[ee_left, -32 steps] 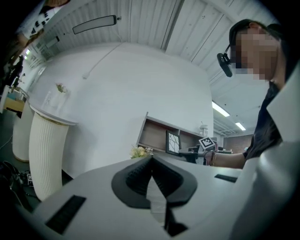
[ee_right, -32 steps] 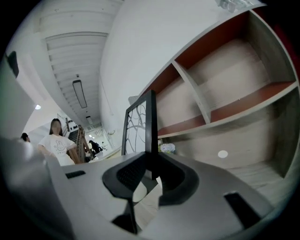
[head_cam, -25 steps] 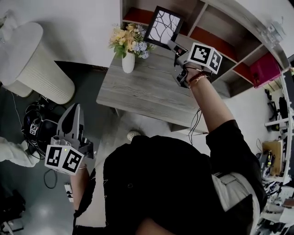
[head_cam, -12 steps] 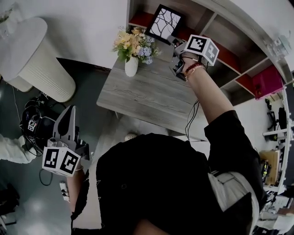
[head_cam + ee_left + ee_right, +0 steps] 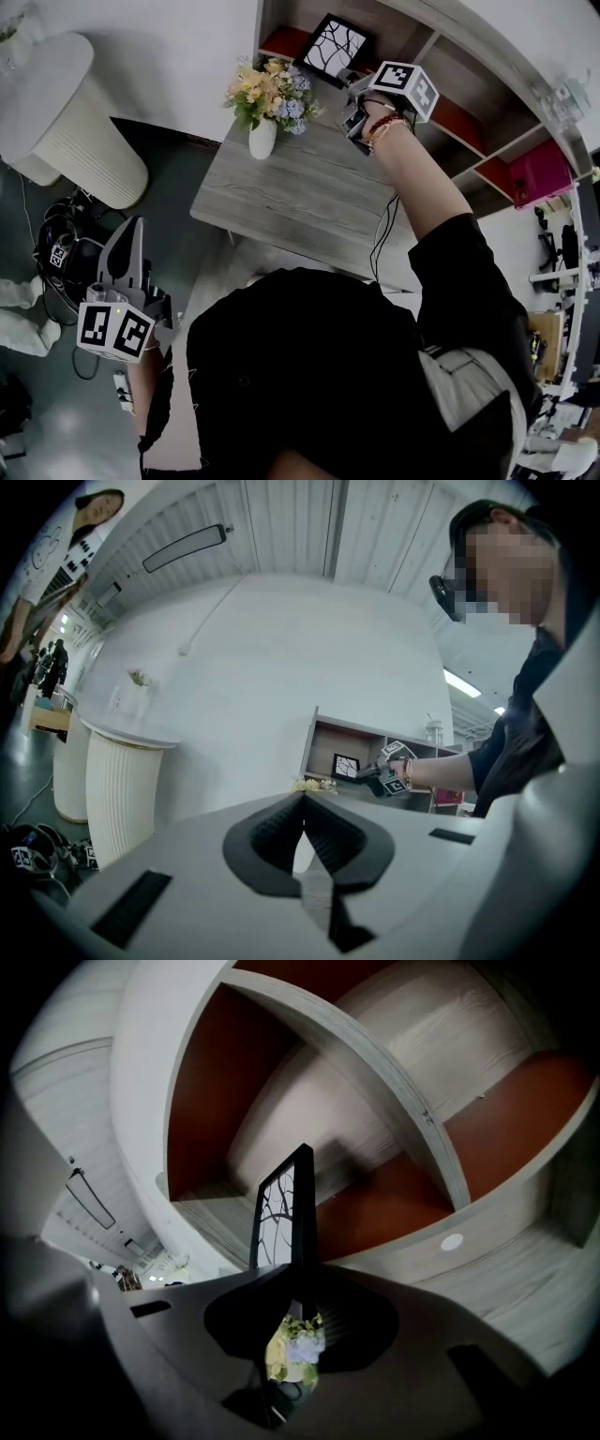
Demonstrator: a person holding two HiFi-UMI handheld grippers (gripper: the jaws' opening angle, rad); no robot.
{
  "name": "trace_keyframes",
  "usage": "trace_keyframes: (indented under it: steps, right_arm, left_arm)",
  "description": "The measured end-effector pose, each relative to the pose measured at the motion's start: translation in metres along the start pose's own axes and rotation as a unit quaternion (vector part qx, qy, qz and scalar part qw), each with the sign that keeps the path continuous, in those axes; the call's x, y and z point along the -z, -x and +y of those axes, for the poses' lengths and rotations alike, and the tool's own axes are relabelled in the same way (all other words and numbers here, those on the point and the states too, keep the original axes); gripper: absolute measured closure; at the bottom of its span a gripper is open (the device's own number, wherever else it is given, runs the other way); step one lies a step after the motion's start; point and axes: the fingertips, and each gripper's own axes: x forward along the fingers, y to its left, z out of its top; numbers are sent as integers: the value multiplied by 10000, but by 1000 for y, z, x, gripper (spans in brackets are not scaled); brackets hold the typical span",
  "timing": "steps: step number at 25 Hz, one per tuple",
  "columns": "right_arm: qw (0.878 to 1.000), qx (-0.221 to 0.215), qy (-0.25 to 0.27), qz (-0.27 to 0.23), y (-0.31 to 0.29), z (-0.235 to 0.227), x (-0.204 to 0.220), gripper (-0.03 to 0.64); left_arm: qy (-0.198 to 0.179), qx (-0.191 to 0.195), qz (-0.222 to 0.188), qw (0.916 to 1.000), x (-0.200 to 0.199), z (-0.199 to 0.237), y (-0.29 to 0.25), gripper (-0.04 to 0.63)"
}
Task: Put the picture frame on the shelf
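Note:
The picture frame (image 5: 335,47) is black, with a white branch pattern. My right gripper (image 5: 351,86) is shut on its lower edge and holds it upright at the mouth of the shelf's (image 5: 448,54) left compartment, above the table's far end. In the right gripper view the picture frame (image 5: 296,1211) rises edge-on from between the jaws, in front of the shelf (image 5: 375,1065) with its red back panels. My left gripper (image 5: 128,242) hangs low at the left over the floor, shut on nothing. In the left gripper view the picture frame (image 5: 346,765) shows small and far off.
A grey wooden table (image 5: 300,202) stands below the shelf, with a white vase of flowers (image 5: 265,98) at its far left corner. A white ribbed pedestal (image 5: 66,122) stands at the left. A pink box (image 5: 539,150) sits in a right-hand shelf compartment. Cables and gear (image 5: 56,258) lie on the floor.
My right gripper has carried the picture frame farther away from me, toward the shelf opening. The left gripper has sunk slightly and drifted left.

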Motion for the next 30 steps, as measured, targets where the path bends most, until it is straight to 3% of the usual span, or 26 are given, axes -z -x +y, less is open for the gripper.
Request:
trace_keyframes:
  steps: [14,30]
  right_arm:
    - [9980,130,-592,-163,-13,-3,-7,529]
    - [9968,361,-551,-442,-16,1,-27,512]
  left_arm:
    - [5,-154,-67,9999,-2,8,11,584]
    - [-13,-208,-89,9997,-3,12,14,584]
